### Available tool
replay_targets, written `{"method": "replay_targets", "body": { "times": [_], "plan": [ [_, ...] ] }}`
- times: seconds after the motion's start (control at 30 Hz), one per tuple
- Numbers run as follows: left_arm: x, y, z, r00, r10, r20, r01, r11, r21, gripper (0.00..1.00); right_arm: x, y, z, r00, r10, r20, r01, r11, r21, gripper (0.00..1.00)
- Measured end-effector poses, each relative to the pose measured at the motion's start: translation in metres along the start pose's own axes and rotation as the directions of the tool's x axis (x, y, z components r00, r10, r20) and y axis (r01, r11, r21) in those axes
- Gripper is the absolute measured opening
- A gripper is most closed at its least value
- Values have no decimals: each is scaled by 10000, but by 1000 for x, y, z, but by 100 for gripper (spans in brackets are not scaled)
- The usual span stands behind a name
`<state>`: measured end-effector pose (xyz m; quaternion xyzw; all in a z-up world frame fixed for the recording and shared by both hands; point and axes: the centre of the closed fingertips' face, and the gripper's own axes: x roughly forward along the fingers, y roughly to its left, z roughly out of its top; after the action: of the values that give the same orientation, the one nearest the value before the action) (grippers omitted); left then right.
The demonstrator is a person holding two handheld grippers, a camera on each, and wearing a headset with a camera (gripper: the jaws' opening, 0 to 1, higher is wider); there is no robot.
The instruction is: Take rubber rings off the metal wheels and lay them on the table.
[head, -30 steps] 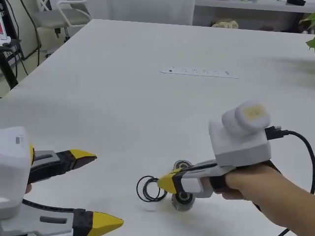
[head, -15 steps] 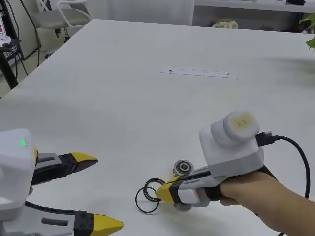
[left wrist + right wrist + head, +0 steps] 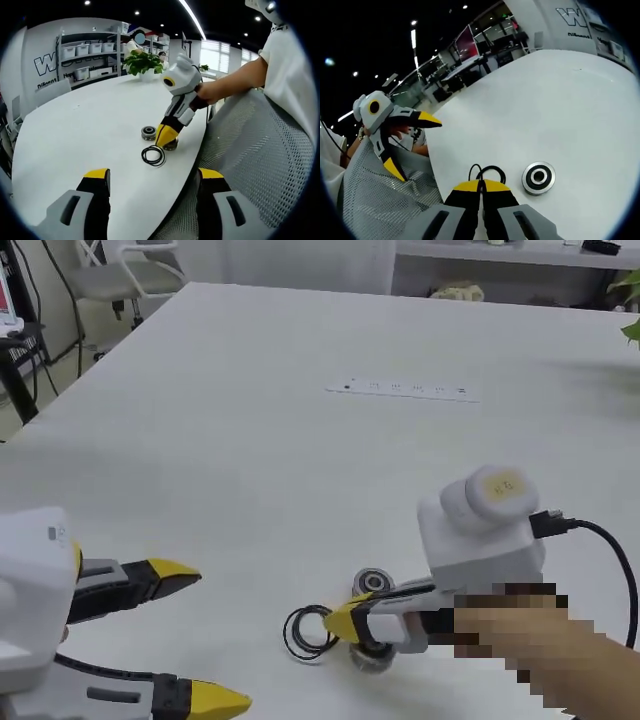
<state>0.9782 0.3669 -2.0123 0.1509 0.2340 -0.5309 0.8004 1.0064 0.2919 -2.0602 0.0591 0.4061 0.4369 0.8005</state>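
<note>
Right gripper (image 3: 338, 620) is clenching on the black rings (image 3: 305, 632), which are lying on the table (image 3: 300, 440) just beside two wheels (image 3: 372, 582), while left gripper (image 3: 220, 638) is hovering released, well apart, by the table's near edge.

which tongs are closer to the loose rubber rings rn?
Right. The right tongs, jaws shut, have their tips right at the rubber rings. The left tongs sit open, off to the side in the head view, clearly apart from the rings.
</note>
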Motion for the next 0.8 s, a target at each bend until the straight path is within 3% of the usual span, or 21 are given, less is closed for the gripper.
{"method": "replay_targets", "body": {
  "times": [0.5, 0.8],
  "plan": [
    [1, -1, -1, 9999, -87, -66, 87, 10000, -40, 68, 0, -9, -3, 9996, -282, 32, 280, 9983, 521, 0],
    [1, -1, -2, 9999, -100, -91, 99, 9999, -19, 68, -1, -10, -3, 9998, -205, 26, 203, 9971, 733, 0]
  ]
}}
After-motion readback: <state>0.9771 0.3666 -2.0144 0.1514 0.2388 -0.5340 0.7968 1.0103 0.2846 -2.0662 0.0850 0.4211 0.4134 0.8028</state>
